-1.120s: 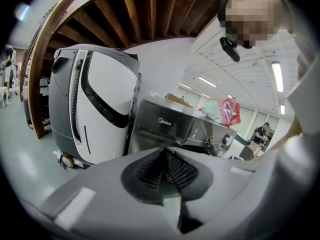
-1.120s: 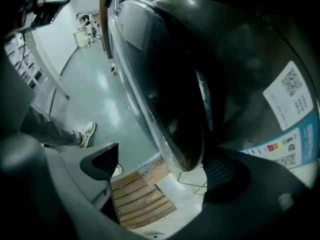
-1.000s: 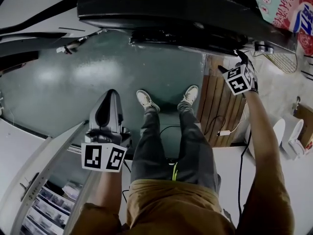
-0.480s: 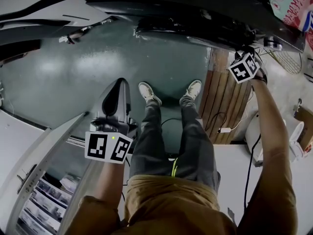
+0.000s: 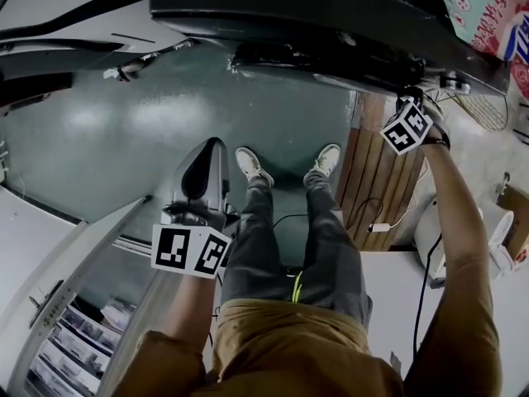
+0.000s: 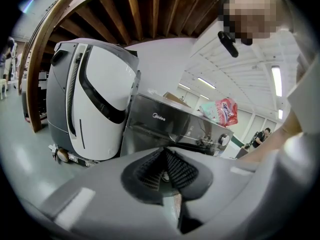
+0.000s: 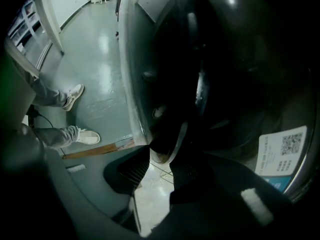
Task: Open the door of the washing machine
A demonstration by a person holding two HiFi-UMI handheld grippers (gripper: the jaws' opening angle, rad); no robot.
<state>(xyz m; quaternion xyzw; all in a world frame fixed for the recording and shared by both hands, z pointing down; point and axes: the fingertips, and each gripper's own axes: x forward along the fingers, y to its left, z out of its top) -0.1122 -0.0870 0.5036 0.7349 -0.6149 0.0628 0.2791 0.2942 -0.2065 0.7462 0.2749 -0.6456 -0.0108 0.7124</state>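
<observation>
Right now my right gripper point(image 5: 412, 104) is up at the right-hand end of the washing machine point(image 5: 289, 11), which stands across the top of the head view, beyond my shoes point(image 5: 250, 165). Its jaws have just been closing and pinch the pale-rimmed edge of the dark door point(image 7: 215, 84) — that lip sits right between the tips. My left gripper point(image 5: 207, 162) hangs well apart over the green floor point(image 5: 124, 131), jaws together with nothing between them — it points toward the machine.
</observation>
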